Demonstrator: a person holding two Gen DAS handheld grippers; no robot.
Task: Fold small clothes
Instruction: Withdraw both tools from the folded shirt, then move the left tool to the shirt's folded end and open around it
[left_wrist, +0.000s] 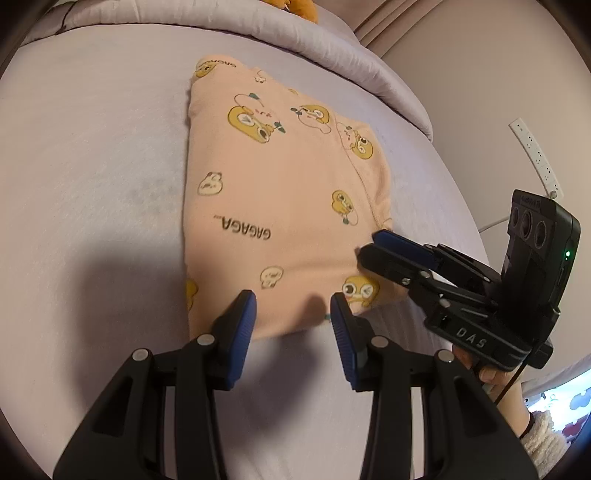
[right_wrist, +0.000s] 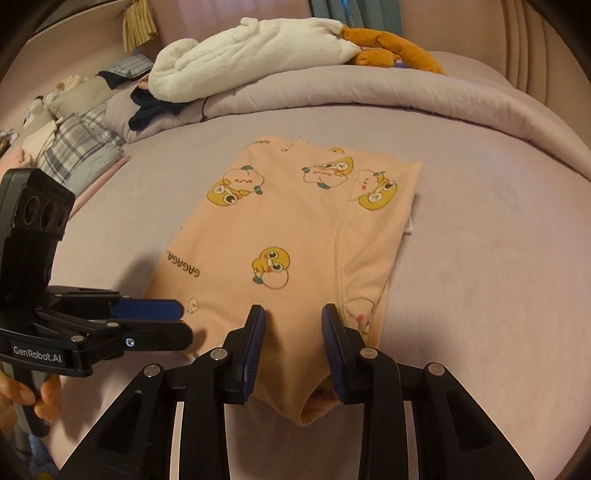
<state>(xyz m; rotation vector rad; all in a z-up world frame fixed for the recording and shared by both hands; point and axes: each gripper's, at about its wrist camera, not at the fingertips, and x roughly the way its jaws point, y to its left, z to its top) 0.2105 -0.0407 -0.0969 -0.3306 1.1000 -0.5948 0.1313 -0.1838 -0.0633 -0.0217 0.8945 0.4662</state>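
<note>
The near hem of the folded peach garment (right_wrist: 280, 236) is framed between the half-parted, empty left claw (left_wrist: 293, 314) and right claw (right_wrist: 293, 332). Beyond them, the garment is laid flat on the bed (right_wrist: 480, 258).

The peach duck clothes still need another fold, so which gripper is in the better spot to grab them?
Probably the right gripper. Its open jaws already straddle the near edge of the peach garment, with cloth lying between them. The left gripper hangs open over the near left corner, cloth under it but not between its fingers.
</note>
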